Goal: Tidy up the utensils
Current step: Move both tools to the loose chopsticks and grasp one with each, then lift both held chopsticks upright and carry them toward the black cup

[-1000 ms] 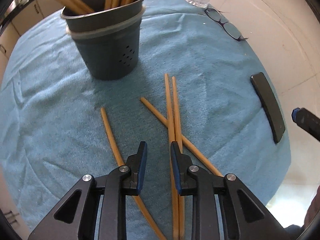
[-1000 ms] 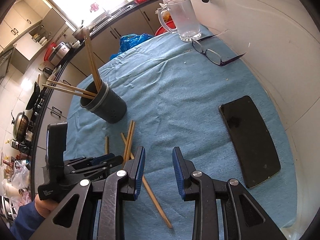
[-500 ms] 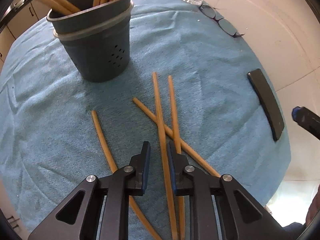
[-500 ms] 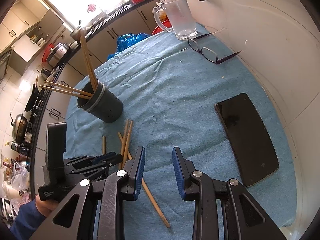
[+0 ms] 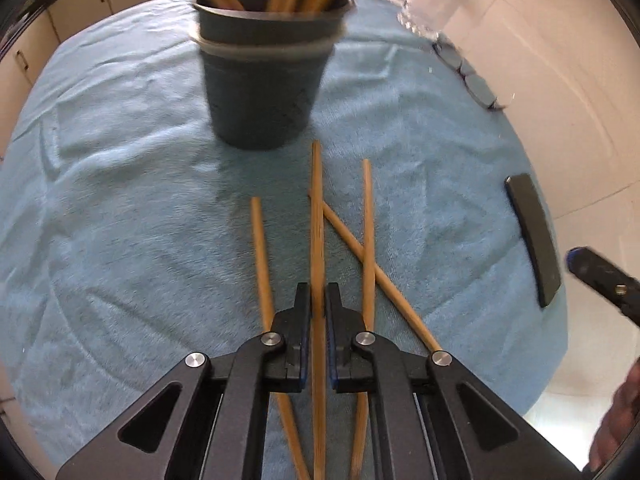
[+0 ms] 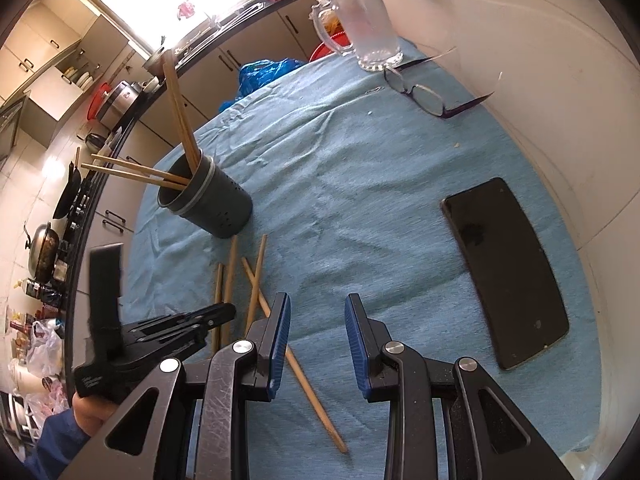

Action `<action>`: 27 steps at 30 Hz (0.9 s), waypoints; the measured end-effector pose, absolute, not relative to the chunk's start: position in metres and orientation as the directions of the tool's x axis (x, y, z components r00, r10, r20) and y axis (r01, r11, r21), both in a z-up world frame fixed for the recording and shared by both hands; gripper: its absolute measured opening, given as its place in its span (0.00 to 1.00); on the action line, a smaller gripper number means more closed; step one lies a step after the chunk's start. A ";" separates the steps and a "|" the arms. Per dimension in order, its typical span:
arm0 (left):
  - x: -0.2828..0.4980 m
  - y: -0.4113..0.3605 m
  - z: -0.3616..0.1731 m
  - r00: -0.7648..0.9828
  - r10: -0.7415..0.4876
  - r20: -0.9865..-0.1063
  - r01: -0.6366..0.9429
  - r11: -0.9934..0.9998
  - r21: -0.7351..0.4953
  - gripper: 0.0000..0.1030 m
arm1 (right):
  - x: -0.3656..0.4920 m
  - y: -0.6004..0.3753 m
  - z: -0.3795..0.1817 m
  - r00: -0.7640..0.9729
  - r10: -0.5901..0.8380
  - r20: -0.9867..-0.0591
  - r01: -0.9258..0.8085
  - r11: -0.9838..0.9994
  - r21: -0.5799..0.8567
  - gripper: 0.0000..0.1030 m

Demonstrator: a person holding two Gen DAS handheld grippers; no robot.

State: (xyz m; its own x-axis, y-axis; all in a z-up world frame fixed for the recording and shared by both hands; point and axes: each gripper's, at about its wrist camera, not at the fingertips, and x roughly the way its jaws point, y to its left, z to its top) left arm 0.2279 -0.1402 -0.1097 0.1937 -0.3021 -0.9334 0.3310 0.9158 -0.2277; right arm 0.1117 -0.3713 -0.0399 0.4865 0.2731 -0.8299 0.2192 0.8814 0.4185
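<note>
Several wooden chopsticks lie loose on the blue cloth (image 5: 120, 200) in front of a dark grey holder (image 5: 264, 76) that has more chopsticks standing in it. My left gripper (image 5: 317, 294) is shut on one chopstick (image 5: 317, 216), which points towards the holder. Beside it lie a left chopstick (image 5: 260, 256), a right chopstick (image 5: 368, 216) and a crossing chopstick (image 5: 384, 284). In the right wrist view my right gripper (image 6: 316, 306) hangs open above the cloth with nothing between its pads. There the left gripper (image 6: 228, 310) sits low at the left, over the loose chopsticks (image 6: 256, 276), near the holder (image 6: 208, 204).
A black phone (image 6: 506, 268) lies on the cloth at the right. Spectacles (image 6: 424, 94) and a glass mug (image 6: 368, 28) stand at the far right edge. A white wall borders the right side. Kitchen counters run behind at the left.
My left gripper has slid sideways over one chopstick and its jaws have closed onto it. The right gripper has stayed where it was, still open.
</note>
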 end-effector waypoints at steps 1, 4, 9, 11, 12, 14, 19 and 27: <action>0.226 -0.136 -0.104 0.209 -0.312 -0.927 0.325 0.916 -0.235 0.06 | 0.114 -0.369 -0.041 0.482 0.281 -0.830 0.216 0.880 0.423 0.30; 0.218 -0.122 -0.089 0.251 -0.316 -0.915 0.316 0.920 -0.231 0.06 | 0.124 -0.360 -0.047 0.457 0.332 -0.825 0.203 0.864 0.460 0.30; 0.209 -0.096 -0.072 0.285 -0.328 -0.901 0.291 0.925 -0.245 0.06 | 0.150 -0.340 -0.062 0.400 0.408 -0.821 0.187 0.840 0.509 0.30; 0.206 -0.086 -0.066 0.296 -0.330 -0.896 0.281 0.927 -0.249 0.06 | 0.165 -0.330 -0.071 0.375 0.433 -0.820 0.192 0.829 0.525 0.30; 0.205 -0.082 -0.064 0.299 -0.331 -0.895 0.278 0.928 -0.250 0.06 | 0.170 -0.326 -0.074 0.367 0.442 -0.819 0.192 0.825 0.531 0.30; 0.205 -0.078 -0.061 0.307 -0.329 -0.893 0.272 0.930 -0.249 0.06 | 0.182 -0.317 -0.082 0.347 0.455 -0.820 0.196 0.820 0.538 0.30; 0.206 -0.069 -0.058 0.319 -0.325 -0.890 0.256 0.934 -0.249 0.06 | 0.208 -0.298 -0.102 0.293 0.449 -0.844 0.220 0.827 0.517 0.30; 0.205 -0.059 -0.056 0.320 -0.326 -0.889 0.250 0.935 -0.253 0.06 | 0.227 -0.287 -0.127 0.237 0.409 -0.881 0.256 0.848 0.463 0.29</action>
State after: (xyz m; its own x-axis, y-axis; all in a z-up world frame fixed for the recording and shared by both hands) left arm 0.2046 -0.0593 -0.0565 0.3203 -0.3264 -0.8893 0.2501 0.9346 -0.2529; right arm 0.2271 -0.2872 -0.1266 0.2373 0.4094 -0.8810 0.2564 0.8483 0.4633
